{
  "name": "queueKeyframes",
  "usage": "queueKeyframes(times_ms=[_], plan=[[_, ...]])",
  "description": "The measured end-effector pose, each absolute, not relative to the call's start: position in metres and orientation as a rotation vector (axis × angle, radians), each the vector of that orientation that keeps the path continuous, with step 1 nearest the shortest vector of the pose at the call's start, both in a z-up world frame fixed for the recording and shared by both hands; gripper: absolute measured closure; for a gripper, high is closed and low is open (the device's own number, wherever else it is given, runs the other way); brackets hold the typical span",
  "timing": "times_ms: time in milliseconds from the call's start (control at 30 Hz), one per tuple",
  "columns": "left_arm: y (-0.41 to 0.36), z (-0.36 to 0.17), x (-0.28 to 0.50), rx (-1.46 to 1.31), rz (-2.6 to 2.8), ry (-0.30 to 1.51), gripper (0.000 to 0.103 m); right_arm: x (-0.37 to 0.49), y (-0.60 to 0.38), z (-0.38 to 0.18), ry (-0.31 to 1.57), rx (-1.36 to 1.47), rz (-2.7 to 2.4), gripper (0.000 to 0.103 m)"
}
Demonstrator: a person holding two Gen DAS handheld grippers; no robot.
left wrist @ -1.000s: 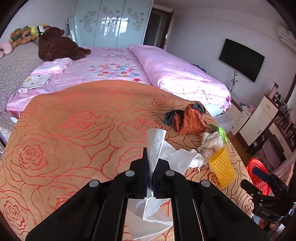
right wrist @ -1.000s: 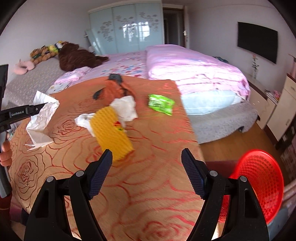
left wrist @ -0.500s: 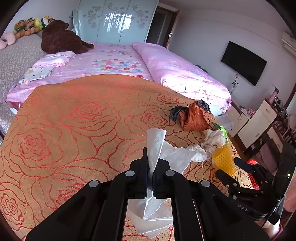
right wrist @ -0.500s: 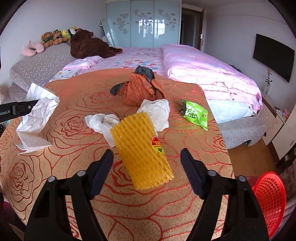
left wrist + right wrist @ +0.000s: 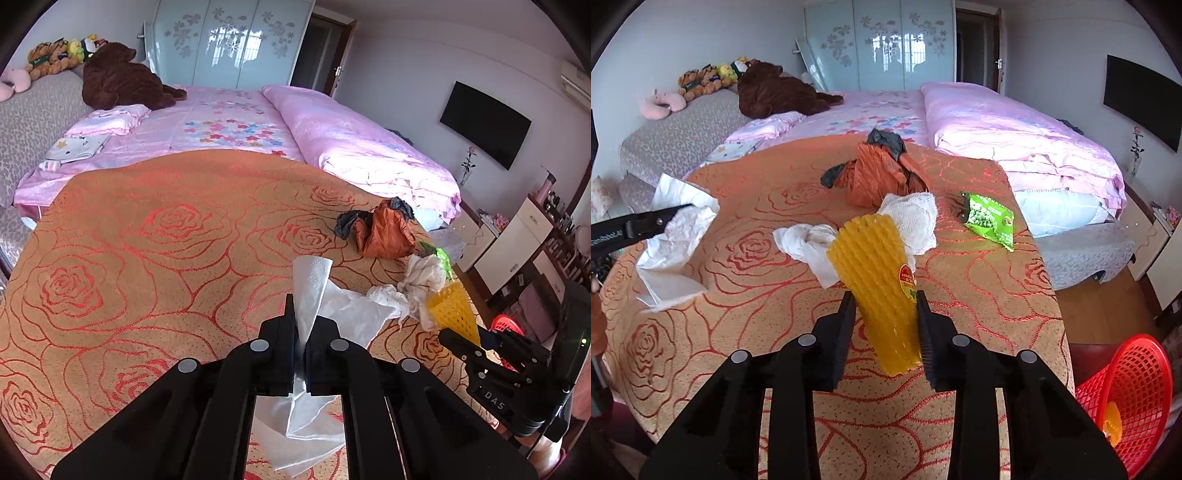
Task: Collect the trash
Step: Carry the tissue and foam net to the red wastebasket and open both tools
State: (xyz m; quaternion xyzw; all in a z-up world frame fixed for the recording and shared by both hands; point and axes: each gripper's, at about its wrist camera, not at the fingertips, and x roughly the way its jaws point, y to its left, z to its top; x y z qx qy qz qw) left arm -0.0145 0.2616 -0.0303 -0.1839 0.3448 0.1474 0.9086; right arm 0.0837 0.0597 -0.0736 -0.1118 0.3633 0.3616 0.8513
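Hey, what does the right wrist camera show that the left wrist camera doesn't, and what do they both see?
Only the right wrist view shows the whole green snack packet, the sticker on the yellow foam net, and an orange item inside the red basket. It also shows the right gripper with its fingers either side of the net.

Only the left wrist view shows the left gripper shut on the white tissue from behind, plus the white cabinets.

Both show the orange bag, the crumpled white wads, the rose-patterned cover and the pink bed.
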Motion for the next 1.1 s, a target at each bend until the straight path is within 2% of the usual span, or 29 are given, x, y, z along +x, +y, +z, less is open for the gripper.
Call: queueKeyframes(times_ms=[500, 1100], plan=[[0.237, -0.001, -0.017, -0.338, 0.247, 0.662, 0.100, 0.074, 0.027, -0.043, 0.722, -0.155, 0.756, 0.071], [0.166, 0.013, 0.023, -0.234, 0.093, 0.662, 0.100, 0.095, -0.047, -0.023, 0.682, -0.088, 0.582, 0.071]])
